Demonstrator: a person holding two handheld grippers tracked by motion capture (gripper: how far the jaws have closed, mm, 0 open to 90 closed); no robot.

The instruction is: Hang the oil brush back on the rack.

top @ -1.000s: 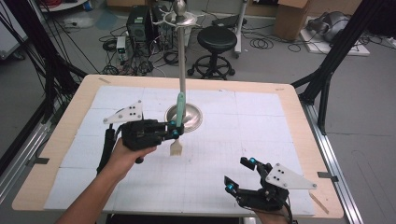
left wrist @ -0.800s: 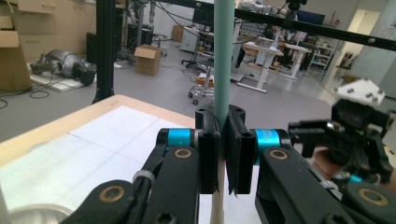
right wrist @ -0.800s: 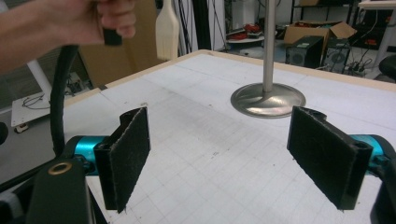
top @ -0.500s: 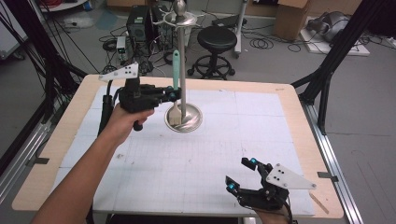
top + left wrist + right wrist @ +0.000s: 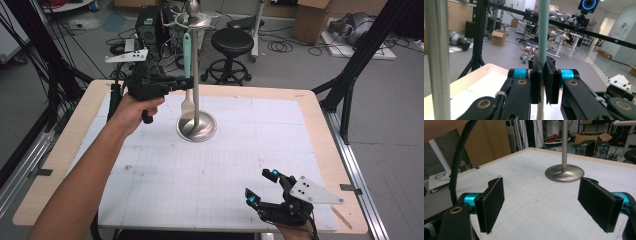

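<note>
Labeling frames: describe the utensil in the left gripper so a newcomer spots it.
Find the steel stand at the table's far middle. Just left of its pole, the left gripper clamps an upright spatula. Mint-green handle and pale blade; everything nearby is metal or black.

Spatula [image 5: 543, 30] handle cut off at top edge in left gripper view, blade hidden behind jaws. Stand [image 5: 564, 142] pole cropped at top in right gripper view.

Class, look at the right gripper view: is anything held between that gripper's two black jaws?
No. The right gripper has its jaws wide apart, with the bare white mat between them.
</note>
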